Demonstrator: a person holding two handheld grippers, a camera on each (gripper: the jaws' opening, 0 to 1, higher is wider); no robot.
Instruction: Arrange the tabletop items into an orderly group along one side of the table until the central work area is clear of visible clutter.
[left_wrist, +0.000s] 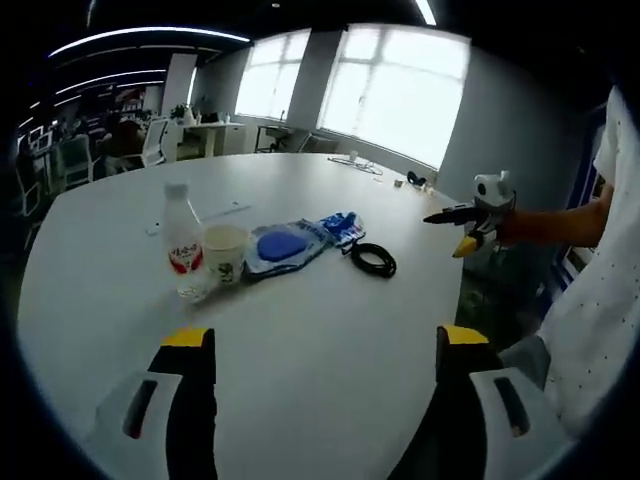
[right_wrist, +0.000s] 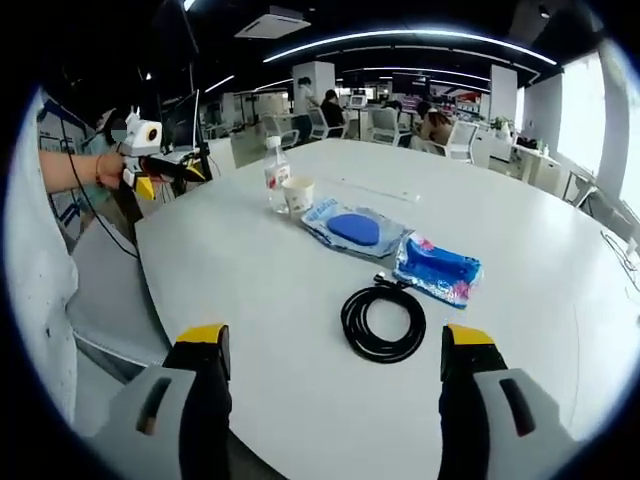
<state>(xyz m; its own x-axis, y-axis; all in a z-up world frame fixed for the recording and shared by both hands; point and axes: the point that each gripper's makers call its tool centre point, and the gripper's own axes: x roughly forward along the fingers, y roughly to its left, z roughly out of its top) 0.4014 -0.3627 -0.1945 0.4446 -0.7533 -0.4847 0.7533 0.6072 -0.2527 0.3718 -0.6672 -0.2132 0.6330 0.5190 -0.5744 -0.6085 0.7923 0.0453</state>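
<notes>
Beside the water bottle (left_wrist: 183, 243) on the counter (left_wrist: 320, 370) stand a paper cup (left_wrist: 224, 254), blue pouches (left_wrist: 290, 242) and a coiled cable (right_wrist: 383, 320); both hand-held grippers (left_wrist: 325, 345) (right_wrist: 335, 350) are spread, empty.

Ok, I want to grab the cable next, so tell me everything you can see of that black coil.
The black cable is wound into a loose round coil of several loops, lying flat on the white table. It looks like thin rubbery cord with one end sticking out toward the blue patterned packet, close to it or just touching. It lies ahead of the right gripper, whose fingers are spread and empty. Nothing rests on it.
</notes>
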